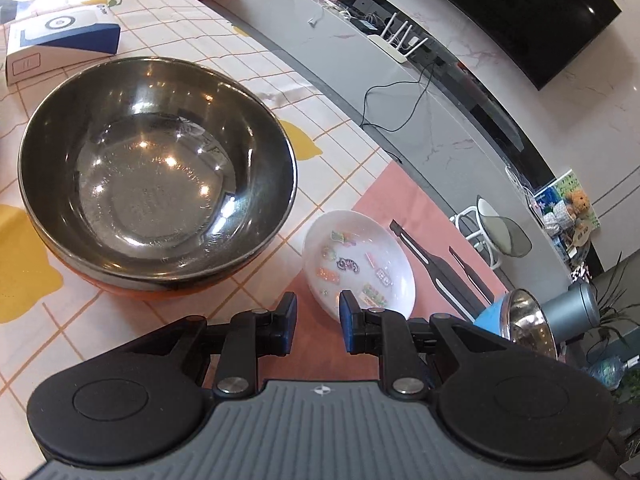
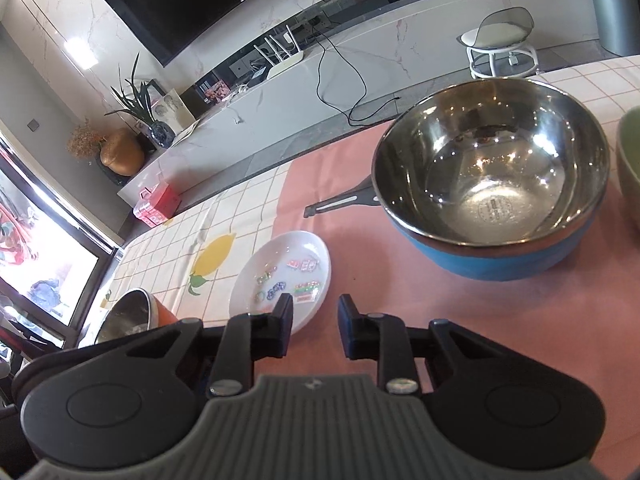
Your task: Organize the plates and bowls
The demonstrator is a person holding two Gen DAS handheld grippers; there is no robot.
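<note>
A steel bowl with an orange outside [image 1: 156, 176] stands on the checked tablecloth, up and left of my left gripper [image 1: 318, 312], which is open and empty. A small white plate with colourful stickers [image 1: 358, 262] lies just beyond its right finger. In the right wrist view the same plate [image 2: 280, 280] lies just beyond the left finger of my right gripper [image 2: 314, 314], also open and empty. A steel bowl with a blue outside [image 2: 492, 180] stands further right on the pink mat. The orange bowl's edge [image 2: 128, 314] shows at the left.
A green bowl's rim [image 2: 628, 168] is at the far right edge. A white and blue box [image 1: 60, 44] lies behind the orange bowl. The mat has a printed knife and fork [image 1: 432, 268]. The table's far edge [image 1: 320, 88] runs behind; beyond it are a stool [image 2: 500, 48] and a counter.
</note>
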